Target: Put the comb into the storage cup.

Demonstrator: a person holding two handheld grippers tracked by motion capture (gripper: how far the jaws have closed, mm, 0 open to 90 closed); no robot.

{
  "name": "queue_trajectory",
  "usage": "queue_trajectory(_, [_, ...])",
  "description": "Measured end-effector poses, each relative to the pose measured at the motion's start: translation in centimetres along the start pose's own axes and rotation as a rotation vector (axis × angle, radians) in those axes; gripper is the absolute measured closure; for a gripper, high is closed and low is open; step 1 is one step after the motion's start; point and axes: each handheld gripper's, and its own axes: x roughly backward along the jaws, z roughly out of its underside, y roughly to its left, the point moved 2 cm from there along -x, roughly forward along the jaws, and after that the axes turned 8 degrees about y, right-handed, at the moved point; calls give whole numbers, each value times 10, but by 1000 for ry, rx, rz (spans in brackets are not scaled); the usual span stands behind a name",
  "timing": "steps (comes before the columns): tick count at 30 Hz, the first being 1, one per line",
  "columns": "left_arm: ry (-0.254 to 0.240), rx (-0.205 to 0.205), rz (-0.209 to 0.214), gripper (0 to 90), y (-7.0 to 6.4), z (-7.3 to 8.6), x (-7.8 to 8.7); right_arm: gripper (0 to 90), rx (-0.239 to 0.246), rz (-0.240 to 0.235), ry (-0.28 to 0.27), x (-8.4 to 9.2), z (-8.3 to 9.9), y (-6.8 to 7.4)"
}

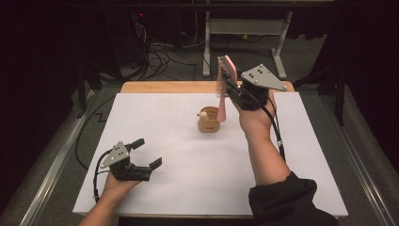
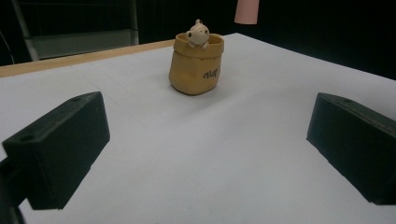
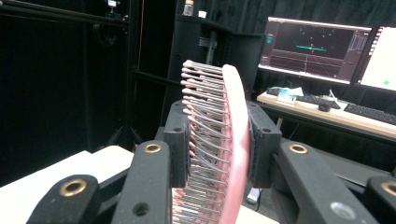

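My right gripper (image 1: pixel 229 77) is raised above the far middle of the white table (image 1: pixel 207 160) and is shut on a pink hairbrush (image 1: pixel 223 89), which hangs upright with its handle pointing down. In the right gripper view the brush head (image 3: pixel 219 140) with its metal bristles is clamped between both pads. Just below the handle stands a small tan pot (image 1: pixel 209 120) with a little cream figure on its rim (image 2: pixel 198 33); the handle's tip (image 2: pixel 246 11) hovers above and behind it. My left gripper (image 1: pixel 149 153) rests low at the front left, open and empty, facing the pot (image 2: pixel 196 67).
A wooden strip (image 1: pixel 164 86) runs along the table's far edge. Behind it are a metal stand (image 1: pixel 244 28) and floor cables (image 1: pixel 160 56). The right gripper view shows a desk with lit monitors (image 3: pixel 313 49) and keyboards off to one side.
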Motion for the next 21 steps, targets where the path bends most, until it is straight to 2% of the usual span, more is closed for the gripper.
queue_trajectory(21, [1,3,1,0,0,1,1,682,-17,24,0,-39,8,2])
